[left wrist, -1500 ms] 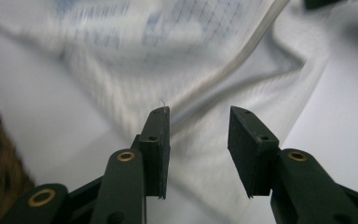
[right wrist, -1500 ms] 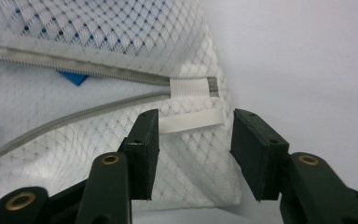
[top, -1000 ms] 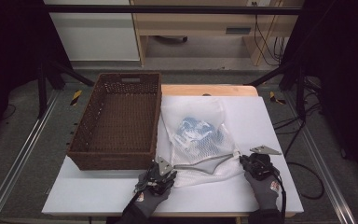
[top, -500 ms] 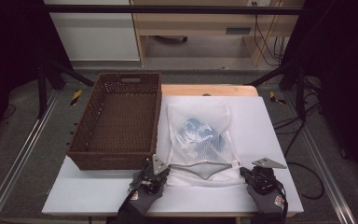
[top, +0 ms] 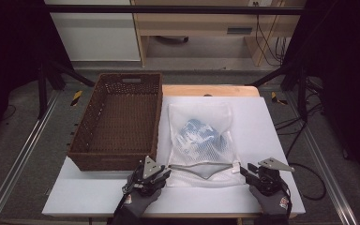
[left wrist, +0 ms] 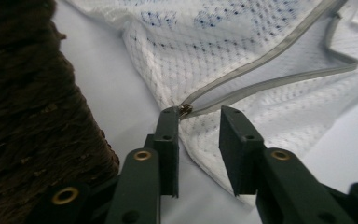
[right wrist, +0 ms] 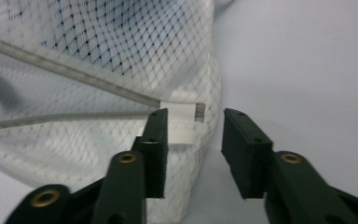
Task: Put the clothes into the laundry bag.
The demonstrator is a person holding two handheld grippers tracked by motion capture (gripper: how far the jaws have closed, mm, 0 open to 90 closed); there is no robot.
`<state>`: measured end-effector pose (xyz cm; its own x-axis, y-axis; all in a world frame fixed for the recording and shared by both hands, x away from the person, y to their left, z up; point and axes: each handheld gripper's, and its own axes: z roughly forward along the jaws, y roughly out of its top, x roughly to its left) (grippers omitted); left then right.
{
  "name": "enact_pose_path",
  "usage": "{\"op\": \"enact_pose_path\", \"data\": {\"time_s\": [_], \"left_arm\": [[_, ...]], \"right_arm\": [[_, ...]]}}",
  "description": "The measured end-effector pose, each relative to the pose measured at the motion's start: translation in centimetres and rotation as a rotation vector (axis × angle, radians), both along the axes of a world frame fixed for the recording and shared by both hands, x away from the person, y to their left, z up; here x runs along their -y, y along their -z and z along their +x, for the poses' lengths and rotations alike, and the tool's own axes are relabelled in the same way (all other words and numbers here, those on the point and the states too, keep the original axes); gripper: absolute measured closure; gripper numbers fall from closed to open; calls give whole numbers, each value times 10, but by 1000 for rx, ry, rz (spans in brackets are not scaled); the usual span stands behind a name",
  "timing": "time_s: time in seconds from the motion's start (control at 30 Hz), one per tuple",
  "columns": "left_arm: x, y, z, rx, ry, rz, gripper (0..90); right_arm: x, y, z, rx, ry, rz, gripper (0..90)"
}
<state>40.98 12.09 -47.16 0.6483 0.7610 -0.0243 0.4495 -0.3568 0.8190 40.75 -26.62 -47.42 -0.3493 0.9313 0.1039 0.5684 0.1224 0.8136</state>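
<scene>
With both grippers' jaws just released off the mesh bag (top: 201, 140), back the left gripper (top: 153, 177) and right gripper (top: 252, 174) straight toward 6 o'clock so neither snags the zipper (left wrist: 265, 65).

Looked like a lab recording setup: white bench (top: 272, 140) inside a black metal frame (top: 178, 9), dark curtains, loose cables (top: 262, 37), wooden desk (top: 192, 28) behind.

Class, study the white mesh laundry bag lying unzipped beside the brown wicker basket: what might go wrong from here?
1. The left gripper and right gripper have just been opening, pads off the white mesh laundry bag; a lift now would likely miss it.
2. Its zip mouth gapes, so the blue cloth inside could spill on the way to the brown wicker basket.
</scene>
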Motion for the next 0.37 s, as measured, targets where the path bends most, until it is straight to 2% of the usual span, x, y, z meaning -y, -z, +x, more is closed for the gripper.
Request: {"op": "enact_pose_path", "data": {"time_s": [0.13, 0.23, 0.37], "left_arm": [[-5, -2, -4, 11, 14, -10, 575], [-9, -4, -6, 12, 25, -19, 526], [-16, -6, -9, 9, 39, -33, 477]], "right_arm": [[4, -1, 1, 38, 11, -7, 384], [7, -2, 1, 49, 13, -5, 297], [12, -3, 1, 59, 25, -8, 249]]}}
